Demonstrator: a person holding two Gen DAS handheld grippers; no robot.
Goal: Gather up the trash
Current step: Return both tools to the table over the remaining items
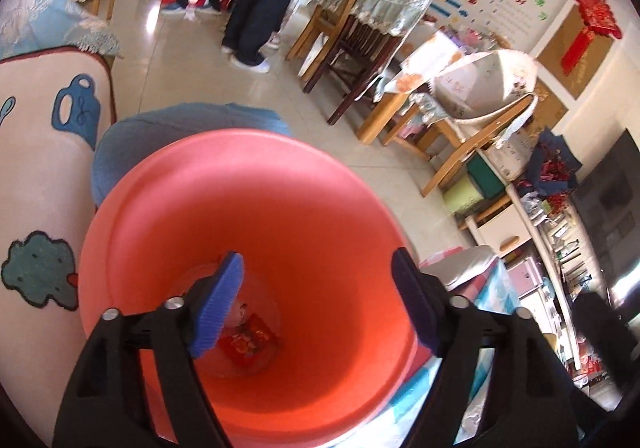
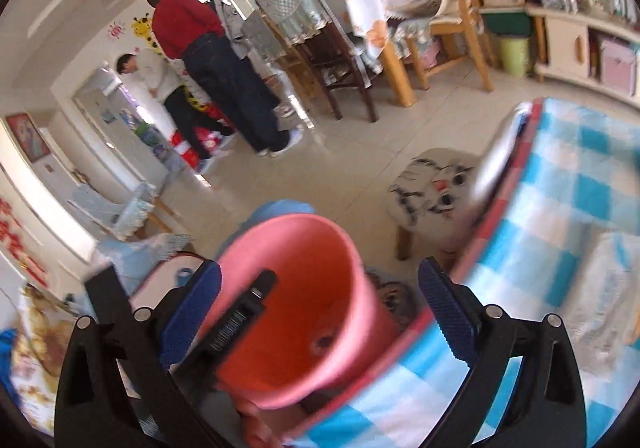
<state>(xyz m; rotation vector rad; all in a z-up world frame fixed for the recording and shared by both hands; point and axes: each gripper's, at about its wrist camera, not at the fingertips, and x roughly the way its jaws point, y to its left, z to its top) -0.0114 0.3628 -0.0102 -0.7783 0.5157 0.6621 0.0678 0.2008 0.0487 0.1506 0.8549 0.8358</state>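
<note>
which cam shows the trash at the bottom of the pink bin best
The left wrist view. It looks straight down into the pink bin, so the red wrapper on its floor is plain to see. In the right wrist view the bin is tilted and blurred, and its floor shows only a dark spot, no wrapper.

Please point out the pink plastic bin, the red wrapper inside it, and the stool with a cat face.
Pink plastic bin [image 1: 280,184]: left wrist view, inner wall.
Red wrapper [image 1: 248,342]: left wrist view, its middle.
Cat-face stool [image 2: 434,188]: right wrist view, seat top.

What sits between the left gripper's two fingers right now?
Nothing held: in the left wrist view the left gripper hangs open over the red bin, with a red wrapper on its bottom.
</note>
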